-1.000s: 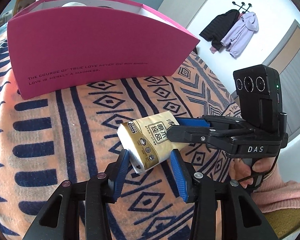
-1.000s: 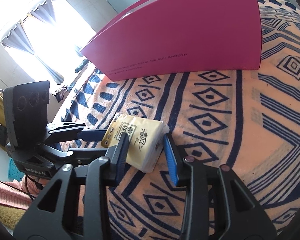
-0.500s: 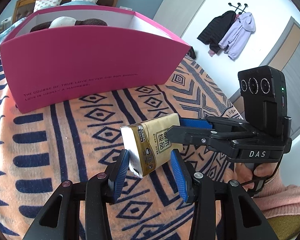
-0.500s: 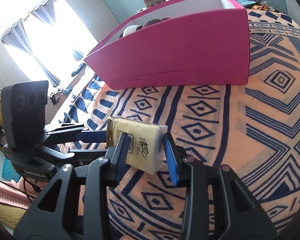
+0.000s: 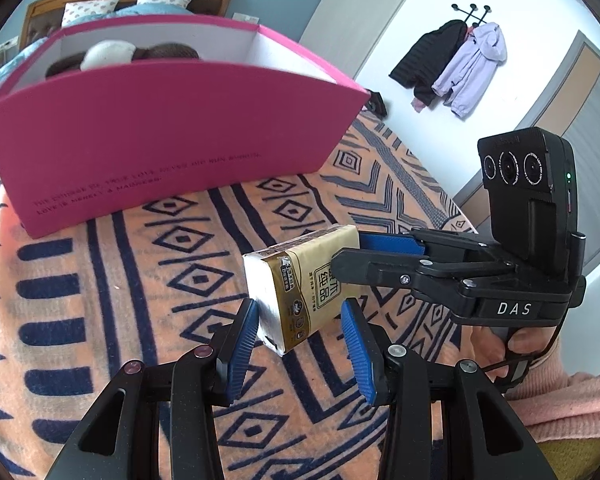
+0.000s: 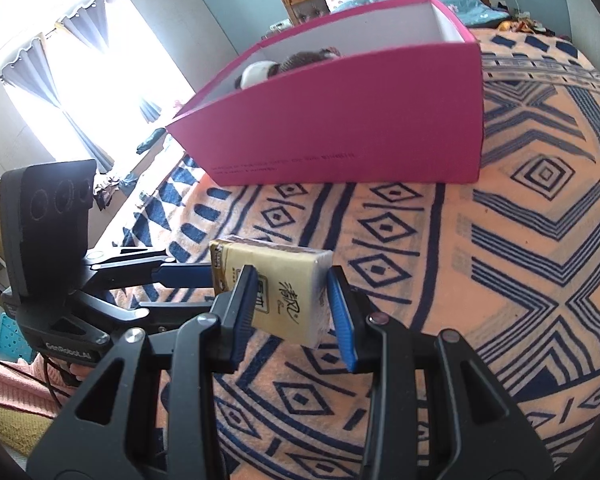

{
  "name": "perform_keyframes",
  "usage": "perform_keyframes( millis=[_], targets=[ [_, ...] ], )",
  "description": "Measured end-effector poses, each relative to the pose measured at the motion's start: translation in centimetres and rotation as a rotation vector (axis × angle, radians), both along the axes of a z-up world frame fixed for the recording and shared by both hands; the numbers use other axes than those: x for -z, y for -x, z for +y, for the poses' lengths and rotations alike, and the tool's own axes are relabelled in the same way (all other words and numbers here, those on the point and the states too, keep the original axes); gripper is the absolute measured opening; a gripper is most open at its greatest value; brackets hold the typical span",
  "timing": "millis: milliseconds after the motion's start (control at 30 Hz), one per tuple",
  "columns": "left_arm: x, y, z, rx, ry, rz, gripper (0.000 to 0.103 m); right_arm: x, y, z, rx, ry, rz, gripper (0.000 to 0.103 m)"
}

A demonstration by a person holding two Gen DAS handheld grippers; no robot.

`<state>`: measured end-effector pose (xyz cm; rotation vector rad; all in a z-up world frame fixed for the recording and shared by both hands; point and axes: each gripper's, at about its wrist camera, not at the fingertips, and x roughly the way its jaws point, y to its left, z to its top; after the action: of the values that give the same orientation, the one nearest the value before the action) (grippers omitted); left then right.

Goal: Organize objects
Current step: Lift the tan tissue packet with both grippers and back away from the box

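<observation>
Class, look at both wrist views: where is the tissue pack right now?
The tissue pack is lifted above the patterned blanket, pinched between both grippers, in front of the pink box.

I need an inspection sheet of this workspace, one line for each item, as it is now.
Surface: bed with orange and navy patterned blanket.
Job's things: tissue pack held above the blanket; pink box behind it, soft items inside.
Clutter: nothing seen on the blanket.
Grippers: left gripper and right gripper both clamp the tissue pack, from different sides.
Cables: thin black cable by the right handle.
Surroundings: jackets on wall hooks, curtains at a bright window, headboard and pillows.
</observation>
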<state>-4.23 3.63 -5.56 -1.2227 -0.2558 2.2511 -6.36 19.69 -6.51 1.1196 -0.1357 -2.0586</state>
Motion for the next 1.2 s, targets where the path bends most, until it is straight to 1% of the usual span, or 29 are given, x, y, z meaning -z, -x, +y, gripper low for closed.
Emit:
perform_keyframes(
  millis=[133, 233, 400, 600, 733, 900, 1200],
  targets=[
    [1.1, 0.6, 0.5, 0.006, 0.010, -0.030, 0.043, 1.0, 0.6, 0.5, 0.016, 0.000, -0.043, 0.039],
    [1.6, 0.9, 0.3, 0.001, -0.005, -0.054, 0.043, 1.6, 0.9, 0.8, 0.017, 0.000, -0.064, 0.039],
    [1.9, 1.0, 0.0, -0.007, -0.018, -0.058, 0.043, 2.3, 1.2, 1.2, 0.017, 0.020, -0.084, 0.039],
    [1.7, 1.2, 0.2, -0.013, -0.012, -0.061, 0.041, 2.5, 1.1, 1.7, 0.016, 0.039, -0.092, 0.039],
    [1.3, 1.0, 0.2, -0.013, -0.015, -0.051, 0.040, 2.2, 0.9, 1.8, 0.025, 0.047, -0.083, 0.039],
    [0.3, 0.8, 0.2, -0.018, -0.021, -0.028, 0.040, 0.9, 0.6, 2.2, 0.030, 0.060, -0.046, 0.039],
    [-0.8, 0.5, 0.2, -0.025, -0.008, 0.007, 0.040, -0.5, 0.2, 1.9, 0.029, 0.066, -0.003, 0.039]
  ],
)
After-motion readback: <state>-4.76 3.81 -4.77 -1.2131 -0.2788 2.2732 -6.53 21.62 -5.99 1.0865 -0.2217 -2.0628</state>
